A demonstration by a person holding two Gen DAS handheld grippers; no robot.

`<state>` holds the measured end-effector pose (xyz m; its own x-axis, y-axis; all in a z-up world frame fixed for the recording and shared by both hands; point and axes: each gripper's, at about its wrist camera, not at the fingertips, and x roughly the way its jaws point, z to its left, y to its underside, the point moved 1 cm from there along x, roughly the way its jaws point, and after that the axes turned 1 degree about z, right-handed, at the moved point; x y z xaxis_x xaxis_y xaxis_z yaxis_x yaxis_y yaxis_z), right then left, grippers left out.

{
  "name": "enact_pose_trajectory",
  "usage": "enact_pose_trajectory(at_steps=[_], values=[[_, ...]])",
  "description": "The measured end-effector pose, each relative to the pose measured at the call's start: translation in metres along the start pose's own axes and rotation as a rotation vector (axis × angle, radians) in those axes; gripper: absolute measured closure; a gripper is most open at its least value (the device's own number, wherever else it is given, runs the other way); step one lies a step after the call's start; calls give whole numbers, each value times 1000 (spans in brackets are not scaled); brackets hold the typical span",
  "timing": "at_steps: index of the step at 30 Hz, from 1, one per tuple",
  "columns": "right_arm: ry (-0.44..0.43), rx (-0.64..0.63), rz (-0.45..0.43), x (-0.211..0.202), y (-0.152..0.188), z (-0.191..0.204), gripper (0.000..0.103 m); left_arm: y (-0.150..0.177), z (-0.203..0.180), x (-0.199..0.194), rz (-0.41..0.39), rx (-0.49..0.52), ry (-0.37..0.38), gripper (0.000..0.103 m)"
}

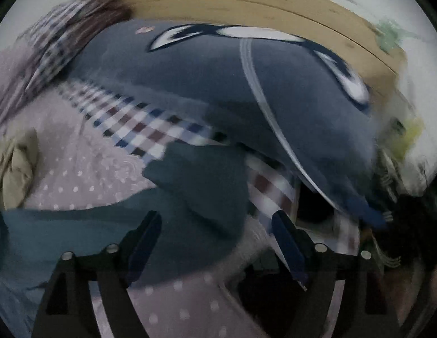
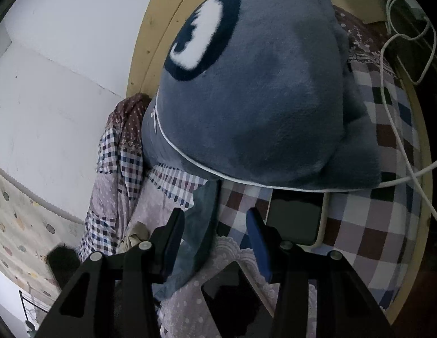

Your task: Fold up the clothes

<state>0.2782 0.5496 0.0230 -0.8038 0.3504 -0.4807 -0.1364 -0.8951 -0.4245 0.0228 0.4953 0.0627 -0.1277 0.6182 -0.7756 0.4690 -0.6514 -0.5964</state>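
Right gripper (image 2: 215, 232) up close, jaws spread, and a strip of teal cloth (image 2: 200, 225) runs up between them — draped against the left finger, though I can't tell whether it's really gripped. Over in the left view, the left gripper (image 1: 215, 235) also stands wide, nothing between its fingers, hovering above that same teal cloth (image 1: 190, 194), which lies rumpled on the dotted bedspread (image 1: 86, 169). The picture's smeared, so this hand looks to be on the move. Big grey plush (image 2: 260, 90) looms behind on the checked quilt (image 2: 387, 211). I'd call this the opening: the garment isn't flat, no fold made. Next move wants both grippers closing on an edge or corner each, then pulling it out smooth. Both point forward and down at the bed.
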Motion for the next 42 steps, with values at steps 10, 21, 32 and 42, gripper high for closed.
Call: enact_pose_trajectory(at_steps=[10, 21, 32, 42], values=[[-12, 1, 3, 0, -5, -6, 53, -27, 53, 56, 18, -409, 78, 68], [-82, -62, 88, 16, 8, 12, 53, -75, 68, -71, -260, -447, 123, 100], [-265, -349, 347, 76, 95, 115, 53, -89, 136, -295, -499, -368, -131, 100], [-274, -676, 556, 143, 215, 190, 53, 2, 252, -417, -566, -507, -317, 100]])
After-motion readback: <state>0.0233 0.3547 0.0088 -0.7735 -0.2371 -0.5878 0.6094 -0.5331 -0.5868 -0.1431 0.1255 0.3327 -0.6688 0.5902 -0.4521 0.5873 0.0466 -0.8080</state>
